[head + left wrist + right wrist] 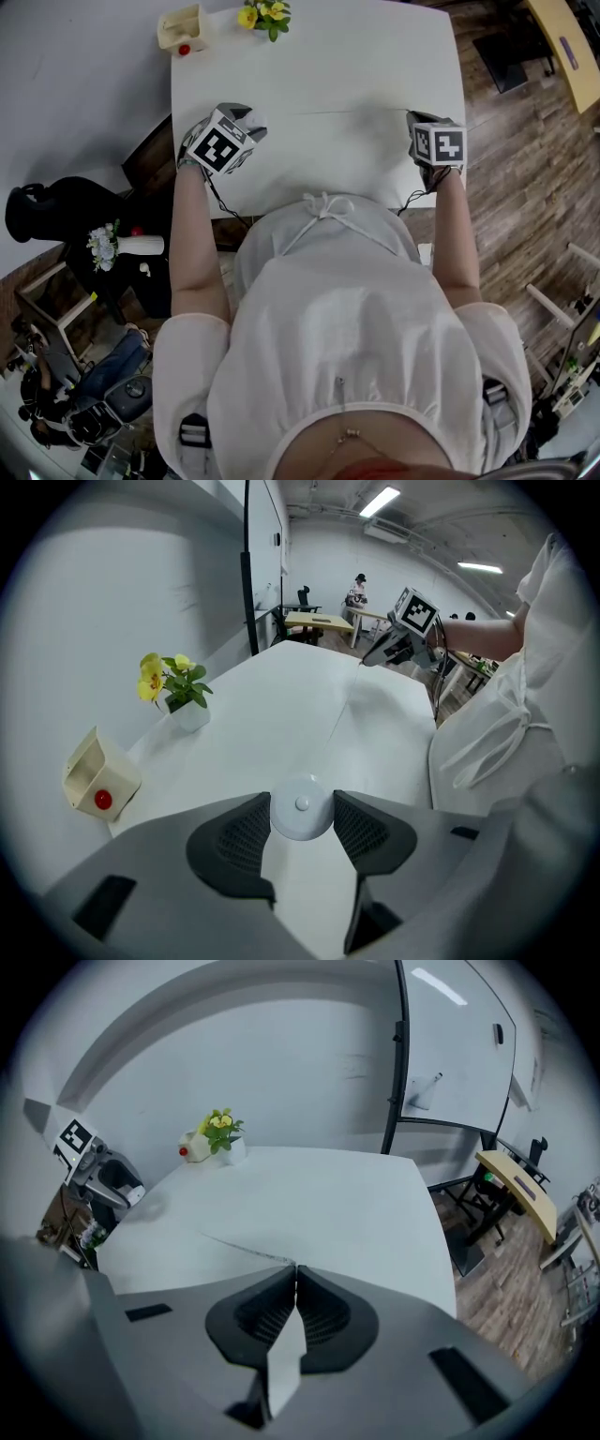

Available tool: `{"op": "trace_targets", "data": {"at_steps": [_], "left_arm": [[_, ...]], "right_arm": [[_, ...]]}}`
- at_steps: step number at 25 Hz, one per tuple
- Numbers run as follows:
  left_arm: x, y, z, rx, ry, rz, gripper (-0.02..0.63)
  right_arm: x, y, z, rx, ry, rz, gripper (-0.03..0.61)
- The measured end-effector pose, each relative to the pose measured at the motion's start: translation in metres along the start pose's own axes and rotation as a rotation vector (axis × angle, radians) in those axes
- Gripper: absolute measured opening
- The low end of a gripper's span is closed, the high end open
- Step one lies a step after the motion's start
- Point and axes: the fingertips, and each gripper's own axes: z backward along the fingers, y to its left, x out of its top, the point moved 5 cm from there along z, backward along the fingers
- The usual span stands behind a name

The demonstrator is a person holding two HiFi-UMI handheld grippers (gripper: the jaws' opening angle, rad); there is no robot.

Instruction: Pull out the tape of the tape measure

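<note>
Over the white tabletop [375, 66], my left gripper [302, 797] clamps the round tape measure [301, 812]. My right gripper [295, 1274] pinches the tape [246, 1249] stretched between them. Mid-pull, I judge; next, draw my right hand farther away.

White worktop [375, 66], small pot of yellow flowers [265, 16] at far edge, cream box with red dot [180, 28] on the corner nearby

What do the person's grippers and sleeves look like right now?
Both the left gripper and right gripper have light grey bodies with dark grey, ribbed jaw pads. Each carries a white cube printed with black square markers, and a thin black cable trails from it. The person wears a white short-sleeved top.
</note>
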Motion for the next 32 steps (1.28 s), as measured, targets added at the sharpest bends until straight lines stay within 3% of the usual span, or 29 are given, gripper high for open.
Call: {"op": "trace_targets", "data": {"at_steps": [7,14,22,32], "left_arm": [[-0.005,0.007,-0.017,-0.021,0.039,0.018,0.226],[-0.015,0.024,-0.042,0.019,0.047,0.054,0.227],[-0.026,0.027,-0.072,0.020,0.092,0.036,0.227],[-0.030,0.029,-0.075,-0.010,0.050,0.067,0.229]], "right_arm": [[-0.005,-0.001,-0.011,-0.011,0.037,0.014,0.012],[-0.011,0.004,-0.029,-0.009,0.078,0.018,0.012],[-0.016,0.002,-0.049,-0.036,0.108,0.001,0.014],[-0.022,0.001,-0.056,-0.036,0.135,0.007,0.017]]}}
